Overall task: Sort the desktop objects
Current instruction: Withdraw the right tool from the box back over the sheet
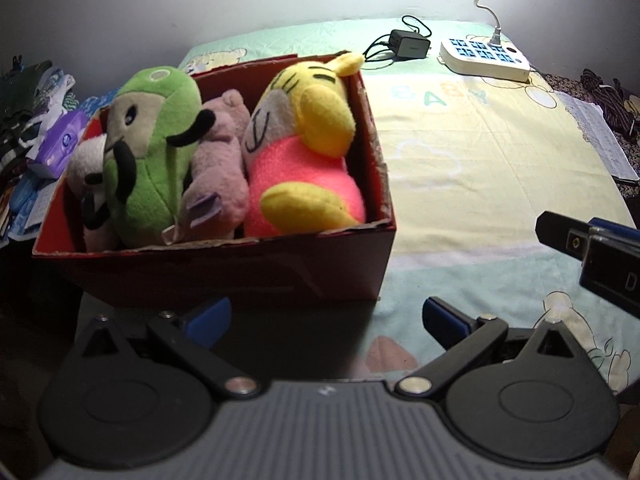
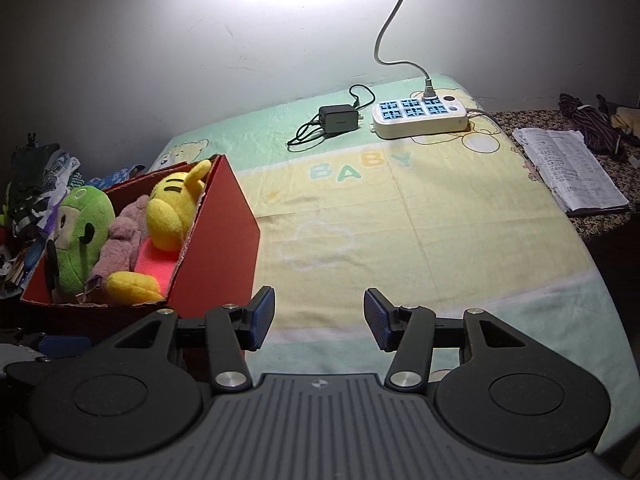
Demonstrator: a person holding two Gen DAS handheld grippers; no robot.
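Observation:
A red cardboard box [image 1: 224,272] stands on the left of the cloth-covered table and holds several plush toys: a green one [image 1: 152,152], a mauve one [image 1: 220,168] and a yellow and pink one [image 1: 304,152]. It also shows in the right wrist view [image 2: 224,236] with the green toy [image 2: 80,240] and the yellow toy [image 2: 172,216]. My left gripper [image 1: 326,320] is open and empty just in front of the box. My right gripper [image 2: 319,316] is open and empty over the bare cloth, right of the box; it also shows in the left wrist view [image 1: 592,248].
A white power strip [image 2: 420,116] with a plugged cable and a black charger [image 2: 338,120] lie at the back of the pastel cloth [image 2: 400,220]. A paper booklet [image 2: 568,172] lies at the right edge. Clutter [image 1: 36,120] is piled left of the box.

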